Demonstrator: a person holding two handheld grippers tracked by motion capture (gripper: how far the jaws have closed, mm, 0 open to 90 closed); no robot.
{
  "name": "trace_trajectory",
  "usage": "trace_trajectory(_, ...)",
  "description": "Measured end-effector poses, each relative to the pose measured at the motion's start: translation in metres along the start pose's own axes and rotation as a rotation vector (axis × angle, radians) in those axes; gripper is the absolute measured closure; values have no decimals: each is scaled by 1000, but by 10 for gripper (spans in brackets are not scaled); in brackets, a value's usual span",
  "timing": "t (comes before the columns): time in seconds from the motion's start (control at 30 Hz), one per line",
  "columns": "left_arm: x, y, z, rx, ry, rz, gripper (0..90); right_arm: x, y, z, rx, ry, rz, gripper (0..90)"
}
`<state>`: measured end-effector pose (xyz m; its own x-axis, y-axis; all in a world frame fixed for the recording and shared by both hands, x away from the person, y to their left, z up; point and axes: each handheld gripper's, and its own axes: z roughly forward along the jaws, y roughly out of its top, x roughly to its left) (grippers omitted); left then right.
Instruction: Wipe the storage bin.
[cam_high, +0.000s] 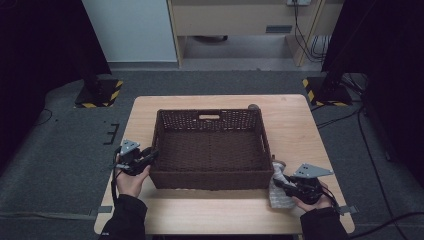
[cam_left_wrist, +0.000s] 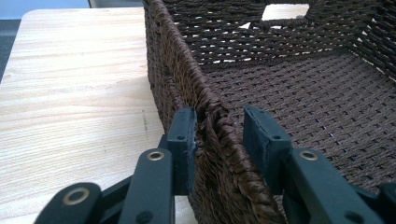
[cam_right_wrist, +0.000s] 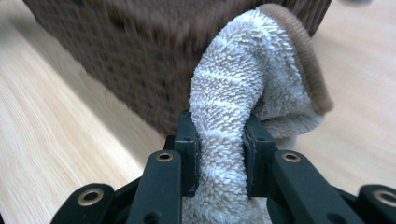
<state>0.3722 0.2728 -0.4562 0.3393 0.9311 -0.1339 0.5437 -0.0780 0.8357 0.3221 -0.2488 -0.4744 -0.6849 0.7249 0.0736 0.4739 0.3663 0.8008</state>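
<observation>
Gripping a fluffy white towel (cam_right_wrist: 224, 140) upright at the basket's (cam_high: 210, 181) near right corner, the right tool (cam_high: 283, 184) pinches it; the left tool (cam_left_wrist: 218, 140) straddles the left wall, one pad touching, the other clear.

In the right gripper view the basket (cam_right_wrist: 154, 51) is blurred and its top runs off the upper edge, so its weave cannot be read there. The towel (cam_right_wrist: 243, 107) drops below the bottom edge between the jaws, its lower end cut off. In the high view a small dark thing (cam_high: 253, 106) behind the basket's far right corner is half hidden by the rim and too small to tell. The left gripper view cuts off the basket's right wall (cam_left_wrist: 380, 42).
</observation>
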Motion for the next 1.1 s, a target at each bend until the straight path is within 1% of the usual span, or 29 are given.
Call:
trace_trajectory(0.1,0,0,0,0,3,-2,623,1,-6,9,69,1,-4,727)
trace_trajectory(0.13,0,0,0,2,3,-2,620,1,-7,9,78,-1,-7,727)
trace_trajectory(0.17,0,0,0,2,3,-1,620,1,-6,8,71,-5,-10,727)
trace_trajectory(0.2,1,0,0,2,2,-3,619,1,-5,5,59,-12,-8,727)
trace_trajectory(0.27,0,0,0,1,2,-2,620,0,-1,-5,5,-22,4,727)
trace_trajectory(0.3,0,0,0,1,1,-1,620,0,1,-11,-35,-30,13,727)
trace_trajectory(0.37,0,0,0,2,0,-3,620,2,5,-22,-111,-25,23,727)
trace_trajectory(0.4,0,0,0,2,0,-3,620,3,6,-27,-124,-21,21,727)
trace_trajectory(0.43,0,0,0,2,1,-2,620,5,5,-29,-127,-21,15,727)
trace_trajectory(0.47,0,0,0,2,1,-2,620,6,4,-29,-121,-16,14,727)
trace_trajectory(0.53,0,0,0,2,3,0,619,9,0,-25,-87,-10,15,727)
trace_trajectory(0.57,0,0,0,3,2,0,618,10,-2,-22,-63,-5,14,727)
trace_trajectory(0.6,0,0,0,3,3,-1,616,11,-6,-15,-19,-7,14,727)
trace_trajectory(0.63,0,0,0,3,2,-1,616,11,-6,-15,-19,-7,14,727)
trace_trajectory(0.67,0,0,0,4,3,-1,616,11,-8,-9,24,-6,23,727)
trace_trajectory(0.7,0,0,0,3,3,0,616,11,-8,-9,24,-6,23,727)
trace_trajectory(0.73,0,0,0,4,3,-1,613,9,-12,-1,67,-4,31,727)
trace_trajectory(0.77,0,0,0,4,2,-2,613,9,-12,-1,67,-4,31,727)
trace_trajectory(0.8,0,0,0,4,2,-3,609,8,-16,5,100,-2,35,727)
trace_trajectory(0.97,1,0,0,3,5,-5,599,7,-16,9,108,11,55,726)
trace_trajectory(1.03,1,-1,0,3,2,-11,597,6,-16,8,106,6,46,726)
trace_trajectory(1.1,2,-1,0,2,-2,-13,590,4,-13,3,90,-13,54,727)
